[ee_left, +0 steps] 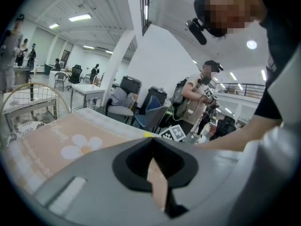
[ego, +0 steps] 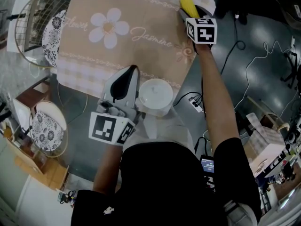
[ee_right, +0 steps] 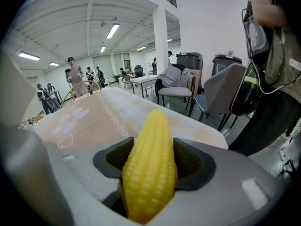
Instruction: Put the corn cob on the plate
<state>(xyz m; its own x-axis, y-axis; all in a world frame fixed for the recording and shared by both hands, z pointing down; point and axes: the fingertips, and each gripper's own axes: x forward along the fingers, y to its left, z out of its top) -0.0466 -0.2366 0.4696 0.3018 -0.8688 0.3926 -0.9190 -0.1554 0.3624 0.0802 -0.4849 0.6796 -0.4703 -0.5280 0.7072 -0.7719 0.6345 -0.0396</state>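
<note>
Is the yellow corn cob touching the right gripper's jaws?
Touching. In the right gripper view the right gripper clamps the corn cob; both dark pads press against its sides, with no gap.

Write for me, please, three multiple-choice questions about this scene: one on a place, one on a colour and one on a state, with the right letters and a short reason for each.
1. Where is the corn cob?
A. on a chair seat
B. between the jaws of the right gripper
C. on the floor

2. What colour are the petals of the flower printed on the tablecloth?
A. red
B. blue
C. white

3. What does the left gripper hold?
A. nothing
B. a spoon
C. a cup

Answers:
1 B: the right gripper view shows the cob clamped between both pads.
2 C: the head view shows white petals.
3 A: its own view shows only cloth in the thin gap between its jaws.
</note>
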